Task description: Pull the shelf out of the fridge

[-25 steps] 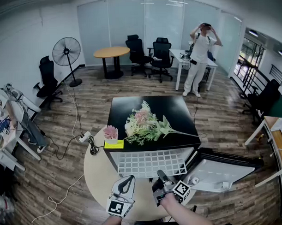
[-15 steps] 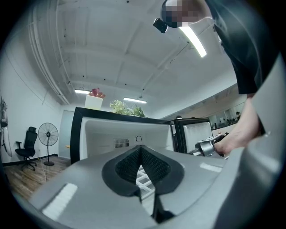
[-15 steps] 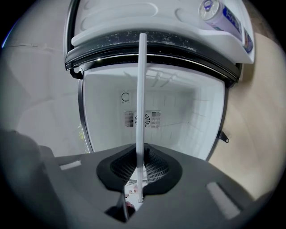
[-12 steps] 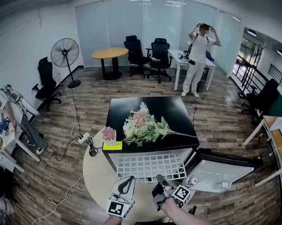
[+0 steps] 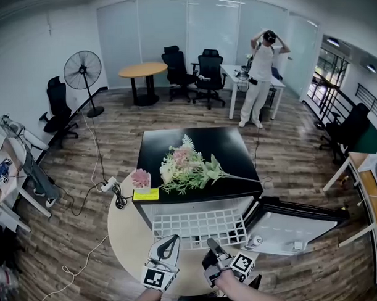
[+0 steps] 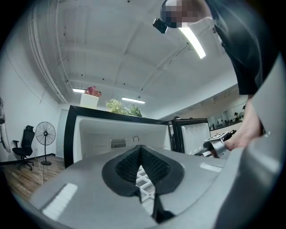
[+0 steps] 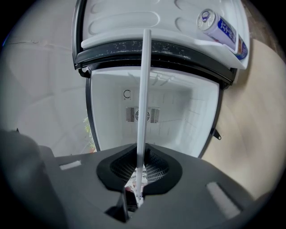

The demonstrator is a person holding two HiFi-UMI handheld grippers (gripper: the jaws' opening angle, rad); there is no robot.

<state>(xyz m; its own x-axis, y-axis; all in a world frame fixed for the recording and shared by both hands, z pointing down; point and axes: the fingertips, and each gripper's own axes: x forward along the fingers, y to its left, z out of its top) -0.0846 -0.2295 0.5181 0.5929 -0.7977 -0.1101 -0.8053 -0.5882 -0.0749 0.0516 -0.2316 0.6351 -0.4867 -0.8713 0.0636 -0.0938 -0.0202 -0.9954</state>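
The white wire shelf juts partway out of the open fridge. Its front edge is clamped between the nearly closed jaws of the right hand-held gripper. Just left of that one, the left hand-held gripper sits at the shelf's front corner, its jaws seemingly together at the tips and holding nothing. Off to the right, the fridge door hangs open.
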